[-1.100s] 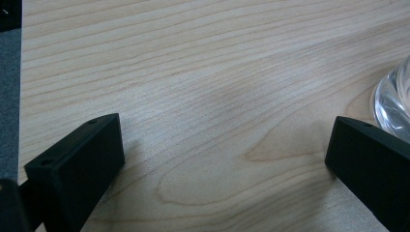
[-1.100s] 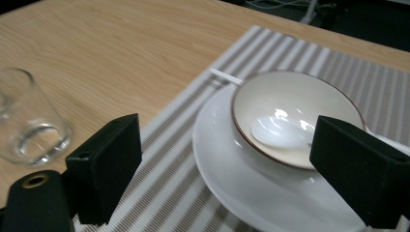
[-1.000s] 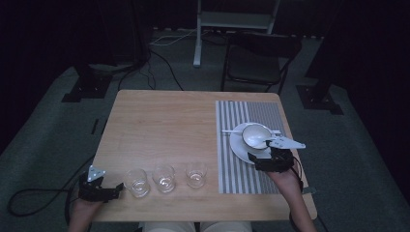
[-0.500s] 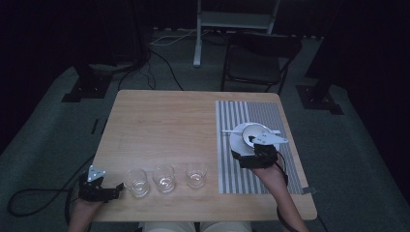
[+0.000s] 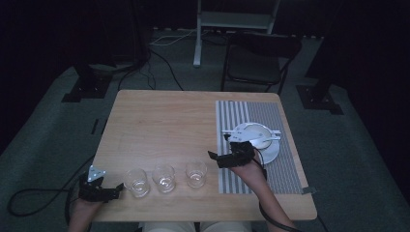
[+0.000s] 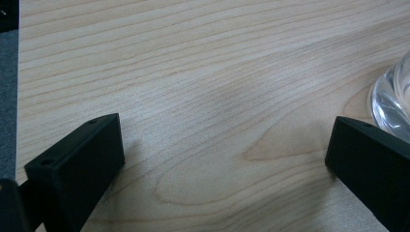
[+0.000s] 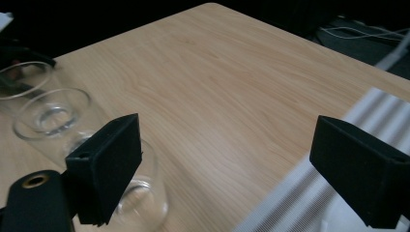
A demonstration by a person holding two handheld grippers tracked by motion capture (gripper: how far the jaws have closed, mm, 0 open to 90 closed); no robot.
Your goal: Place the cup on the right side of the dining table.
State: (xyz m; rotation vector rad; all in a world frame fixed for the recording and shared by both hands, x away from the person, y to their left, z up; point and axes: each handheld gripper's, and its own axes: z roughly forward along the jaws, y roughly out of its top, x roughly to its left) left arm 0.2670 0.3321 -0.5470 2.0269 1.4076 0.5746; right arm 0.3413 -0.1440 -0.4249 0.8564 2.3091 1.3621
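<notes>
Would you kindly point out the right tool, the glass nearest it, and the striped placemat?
right tool [image 5: 218, 156], high view, midway between its jaw tips.
nearest glass [image 5: 196, 173], high view, its bowl.
striped placemat [image 5: 237, 113], high view, bare far-left part.

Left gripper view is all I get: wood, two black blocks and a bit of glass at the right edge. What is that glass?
Observer: It is the leftmost glass of three standing in a row along the near edge of the table. The left gripper lies just beside it, jaws open.
Operator: Where is the other hand?
Observer: The right gripper is at the other end of the row, jaws open, between the rightmost glass and a striped placemat.
Operator: Is anything on that mat?
Observer: A white plate with a white bowl on it, just beyond the right gripper.
</notes>
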